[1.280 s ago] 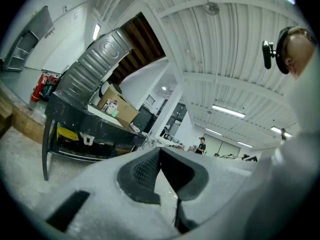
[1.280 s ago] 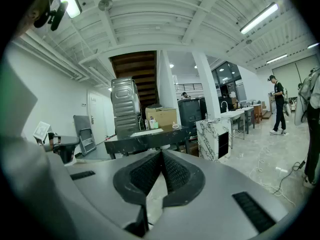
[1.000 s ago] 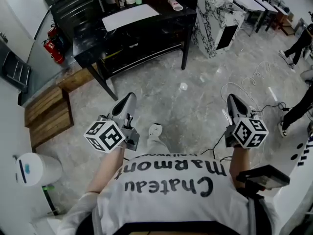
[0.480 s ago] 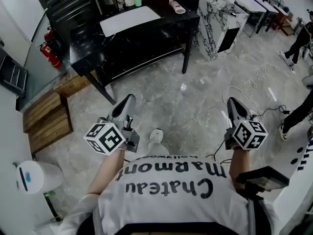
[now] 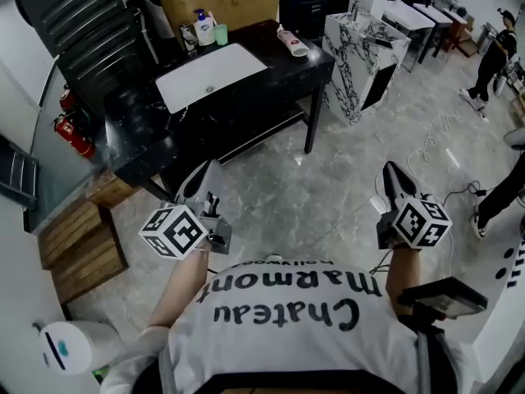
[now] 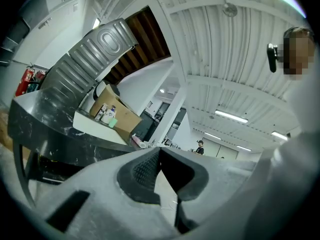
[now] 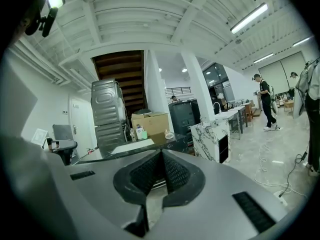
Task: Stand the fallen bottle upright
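step: reaching | fallen bottle [image 5: 293, 41] lying on its side at the table's [image 5: 279, 74] 2 o'clock corner, well apart from both tongs | left tongs [image 5: 209, 166], right tongs [image 5: 390, 168] pressed together, empty | advice: opening right tongs early, clamping mid-body, tipping slowly

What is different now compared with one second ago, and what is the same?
The person has walked toward the black table: it and the fallen bottle now lie nearer, lower in the head view. Nothing was taken or released. The left gripper and right gripper stay shut, empty, held out in front.
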`<state>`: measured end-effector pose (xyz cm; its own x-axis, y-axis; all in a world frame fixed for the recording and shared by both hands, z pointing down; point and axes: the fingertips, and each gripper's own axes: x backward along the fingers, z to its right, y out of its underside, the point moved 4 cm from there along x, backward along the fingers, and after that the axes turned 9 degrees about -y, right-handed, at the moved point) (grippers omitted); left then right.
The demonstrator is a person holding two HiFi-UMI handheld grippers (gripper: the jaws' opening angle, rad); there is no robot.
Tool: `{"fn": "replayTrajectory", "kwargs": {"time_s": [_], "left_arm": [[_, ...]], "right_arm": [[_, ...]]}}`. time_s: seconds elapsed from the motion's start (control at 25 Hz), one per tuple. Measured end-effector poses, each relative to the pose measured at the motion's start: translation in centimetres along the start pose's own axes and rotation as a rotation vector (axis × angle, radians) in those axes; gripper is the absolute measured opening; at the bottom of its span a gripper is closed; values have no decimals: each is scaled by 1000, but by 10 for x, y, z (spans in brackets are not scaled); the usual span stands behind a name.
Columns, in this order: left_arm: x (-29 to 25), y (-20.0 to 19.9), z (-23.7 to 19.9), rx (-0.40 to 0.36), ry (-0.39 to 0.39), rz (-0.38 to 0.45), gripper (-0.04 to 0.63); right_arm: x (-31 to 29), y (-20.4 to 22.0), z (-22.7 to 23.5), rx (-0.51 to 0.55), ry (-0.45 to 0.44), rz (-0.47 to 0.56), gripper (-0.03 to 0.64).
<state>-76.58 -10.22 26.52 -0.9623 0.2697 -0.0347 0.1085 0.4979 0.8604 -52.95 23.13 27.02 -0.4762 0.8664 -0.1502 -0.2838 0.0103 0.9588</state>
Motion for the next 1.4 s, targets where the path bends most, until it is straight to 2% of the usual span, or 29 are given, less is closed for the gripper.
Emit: {"fn": "replayTrajectory", "kwargs": {"time_s": [0.2, 0.32, 0.44, 0.6, 0.64, 0.8, 0.96, 1.24, 1.4], "left_arm": [[-50, -31, -26, -5, 51, -10, 15], [-75, -32, -42, 24, 39, -7, 14], [-92, -21, -56, 44, 15, -28, 14], [-122, -9, -70, 145, 56, -79, 14], [-133, -9, -71, 152, 60, -84, 15], [-181, -5, -69, 102, 58, -107, 15], [-235, -1, -67, 115, 31, -129, 15], [-337, -6, -58, 120, -23, -98, 15], [-383, -5, -62, 151, -69, -78, 15]], "right_arm": [[-51, -23, -13, 34, -2, -7, 9], [-72, -18, -8, 60, 20, -52, 9], [-92, -4, 3, 27, 31, -96, 9], [-126, 5, 24, -4, 29, -131, 9], [-137, 6, 30, -6, 25, -140, 9], [-180, -2, 64, -15, 11, -157, 9], [-230, -22, 102, -23, -22, -151, 9], [-324, -62, 178, -5, -85, -166, 9], [-376, -81, 209, -27, -157, -153, 9]]}}
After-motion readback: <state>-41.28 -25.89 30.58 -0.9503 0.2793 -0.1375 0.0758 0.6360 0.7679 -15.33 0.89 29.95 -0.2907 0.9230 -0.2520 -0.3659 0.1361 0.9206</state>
